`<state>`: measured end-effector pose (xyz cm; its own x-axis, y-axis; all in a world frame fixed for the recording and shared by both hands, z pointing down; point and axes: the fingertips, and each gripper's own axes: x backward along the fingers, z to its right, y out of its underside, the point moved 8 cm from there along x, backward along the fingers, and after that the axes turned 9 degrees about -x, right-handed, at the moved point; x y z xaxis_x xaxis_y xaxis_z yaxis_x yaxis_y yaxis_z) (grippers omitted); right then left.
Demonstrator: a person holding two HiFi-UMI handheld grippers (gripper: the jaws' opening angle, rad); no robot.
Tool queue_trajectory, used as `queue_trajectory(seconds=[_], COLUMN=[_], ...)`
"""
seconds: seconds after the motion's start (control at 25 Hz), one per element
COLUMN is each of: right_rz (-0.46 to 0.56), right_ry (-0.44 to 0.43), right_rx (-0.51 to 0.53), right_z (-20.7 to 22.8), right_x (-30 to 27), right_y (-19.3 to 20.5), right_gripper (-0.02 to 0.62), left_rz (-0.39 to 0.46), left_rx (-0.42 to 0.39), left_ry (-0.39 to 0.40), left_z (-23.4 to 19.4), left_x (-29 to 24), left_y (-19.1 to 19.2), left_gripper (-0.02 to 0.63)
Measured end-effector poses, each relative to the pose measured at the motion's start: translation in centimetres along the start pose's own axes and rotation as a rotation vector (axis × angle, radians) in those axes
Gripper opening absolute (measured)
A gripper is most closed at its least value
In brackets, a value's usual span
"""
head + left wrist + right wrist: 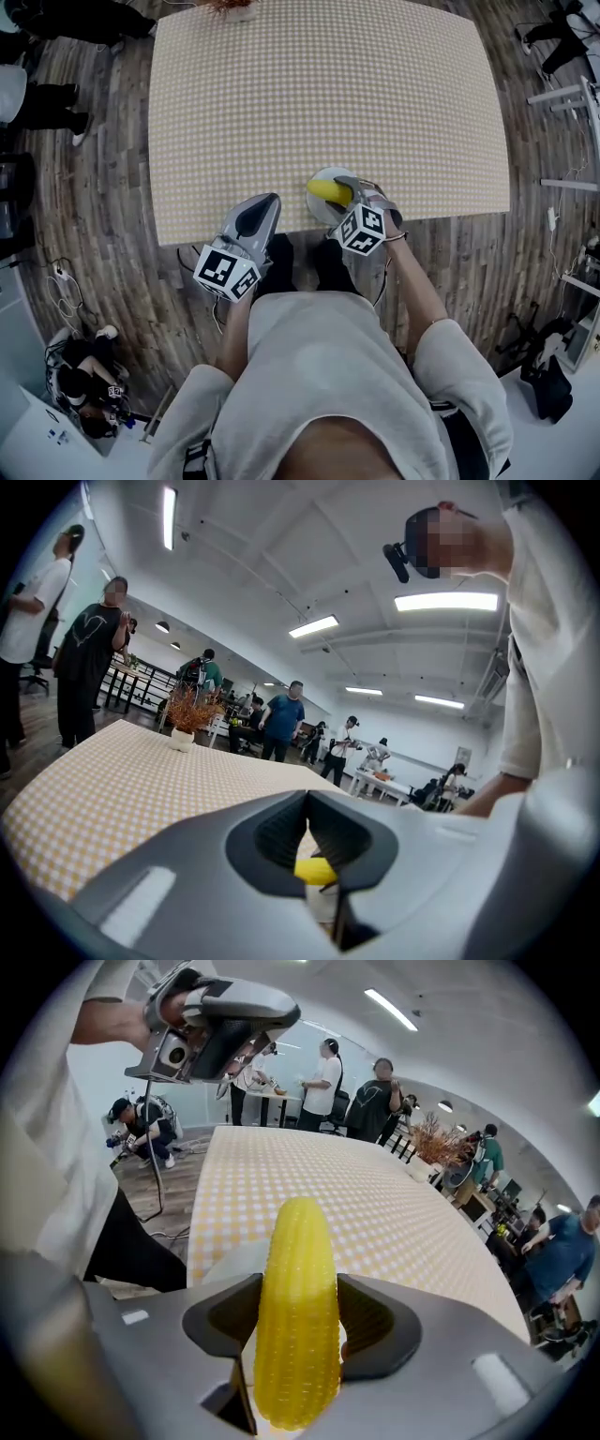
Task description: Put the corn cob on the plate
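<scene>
The yellow corn cob stands upright between the jaws of my right gripper, which is shut on its lower half. In the head view the corn cob hangs just over the white plate at the table's near edge, with the right gripper tilted steeply down over it. A slice of the plate shows behind the cob. My left gripper hovers level to the left of the plate, jaws together and empty. Through the left gripper I glimpse the corn cob.
The table carries a yellow-and-white checked cloth. A small pot of dried plants stands at its far edge. Several people stand beyond the table, and one crouches on the wooden floor at the near left.
</scene>
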<state>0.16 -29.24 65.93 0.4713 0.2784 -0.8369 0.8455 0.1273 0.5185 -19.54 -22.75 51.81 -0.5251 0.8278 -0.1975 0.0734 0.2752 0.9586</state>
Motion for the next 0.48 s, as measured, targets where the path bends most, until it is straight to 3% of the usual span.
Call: queue_trajectory(seconds=[0.24, 0.48], right_rz=[-0.035, -0.089], right_ry=[-0.144, -0.185], right_rx=[-0.019, 0.007], right_z=[0.3, 0.0], right_x=[-0.7, -2.0], right_y=[-0.2, 0.2], right_gripper=[0.253, 0.253], left_rz=[0.018, 0.029], left_rx=[-0.003, -0.007], left_ry=[-0.017, -0.028], left_z=[-0.4, -0.7], left_x=[0.5, 1.0], left_y=[-0.4, -0.6], left_gripper=[0.008, 0.008])
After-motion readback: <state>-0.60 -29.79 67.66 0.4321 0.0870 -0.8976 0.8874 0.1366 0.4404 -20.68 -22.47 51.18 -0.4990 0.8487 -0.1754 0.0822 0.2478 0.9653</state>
